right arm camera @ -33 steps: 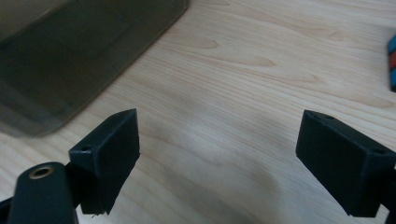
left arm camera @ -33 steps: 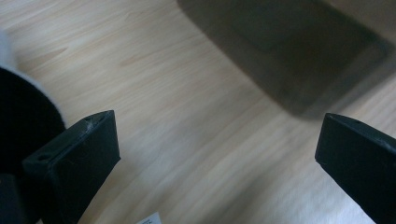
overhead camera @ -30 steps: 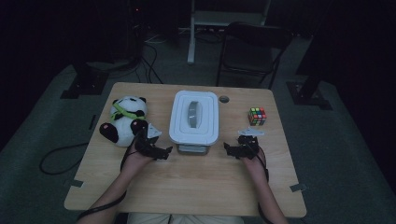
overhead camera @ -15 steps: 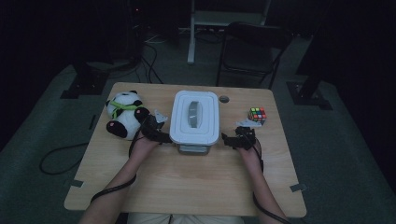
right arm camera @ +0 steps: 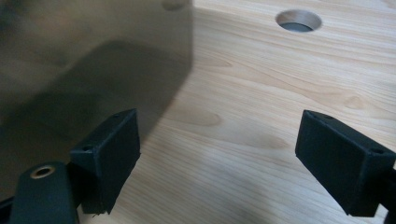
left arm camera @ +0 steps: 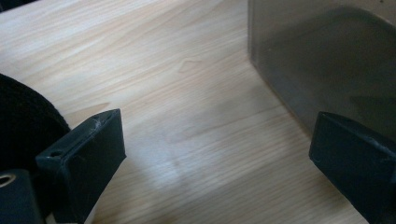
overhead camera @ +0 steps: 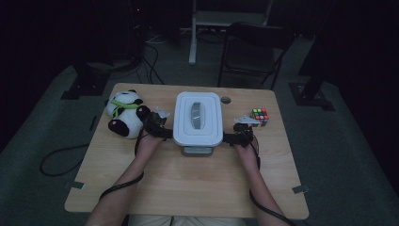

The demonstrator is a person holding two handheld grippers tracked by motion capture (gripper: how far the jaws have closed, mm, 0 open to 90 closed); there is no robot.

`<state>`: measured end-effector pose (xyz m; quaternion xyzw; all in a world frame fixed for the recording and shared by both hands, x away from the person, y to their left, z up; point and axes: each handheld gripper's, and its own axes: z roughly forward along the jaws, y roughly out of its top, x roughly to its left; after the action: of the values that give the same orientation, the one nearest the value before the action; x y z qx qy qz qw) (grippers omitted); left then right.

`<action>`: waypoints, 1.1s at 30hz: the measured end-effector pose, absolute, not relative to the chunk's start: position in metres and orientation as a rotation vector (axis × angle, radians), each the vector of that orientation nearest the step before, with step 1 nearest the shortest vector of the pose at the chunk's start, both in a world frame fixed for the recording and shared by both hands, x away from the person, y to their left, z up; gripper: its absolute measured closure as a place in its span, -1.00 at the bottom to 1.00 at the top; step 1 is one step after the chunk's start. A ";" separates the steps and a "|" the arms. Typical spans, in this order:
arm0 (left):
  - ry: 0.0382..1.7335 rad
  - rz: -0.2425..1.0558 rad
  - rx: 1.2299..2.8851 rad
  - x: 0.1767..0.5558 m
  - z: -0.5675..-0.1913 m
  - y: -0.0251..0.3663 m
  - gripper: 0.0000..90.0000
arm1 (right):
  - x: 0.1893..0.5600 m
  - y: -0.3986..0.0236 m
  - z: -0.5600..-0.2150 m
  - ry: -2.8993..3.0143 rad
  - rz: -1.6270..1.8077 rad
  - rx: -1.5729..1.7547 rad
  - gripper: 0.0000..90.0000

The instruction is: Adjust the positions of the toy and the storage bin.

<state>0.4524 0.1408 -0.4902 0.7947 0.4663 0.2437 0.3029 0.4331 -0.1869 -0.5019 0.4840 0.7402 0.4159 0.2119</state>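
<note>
- The box (overhead camera: 197,118) sits mid-surface (overhead camera: 188,188), its long axis running away from us, with its white lid on.
- Our left gripper (overhead camera: 159,126) is just beside the box's left wall, our right gripper (overhead camera: 234,135) just beside its right wall, so the box lies between them.
- In the left gripper view the fingers (left arm camera: 88,154) stand wide apart with nothing between them, the box wall (left arm camera: 327,60) close by one finger.
- In the right gripper view the fingers (right arm camera: 109,149) also gape, the wall (right arm camera: 93,56) close by one of them.
- We judge both hands equally near; each must close inward on its side.
- The panda toy (overhead camera: 123,113) sits close behind our left gripper.
</note>
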 end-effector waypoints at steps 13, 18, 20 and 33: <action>1.206 0.648 2.136 0.444 -0.489 0.126 -0.91 | 0.416 -0.191 -0.496 2.084 1.173 1.261 -0.51; 1.187 0.640 2.144 0.438 -0.489 0.121 -0.90 | 0.405 -0.199 -0.497 2.097 1.218 1.245 -0.51; 1.176 0.633 2.152 0.434 -0.489 0.119 -0.90 | 0.400 -0.202 -0.499 2.096 1.234 1.249 -0.51; 1.132 0.622 2.179 0.412 -0.488 0.114 -0.90 | 0.363 -0.210 -0.508 2.132 1.237 1.215 -0.50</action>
<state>0.4123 0.1143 -0.4878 0.8207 0.4264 0.2344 0.2995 0.3627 -0.2098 -0.5075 0.4338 0.7608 0.4414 0.1954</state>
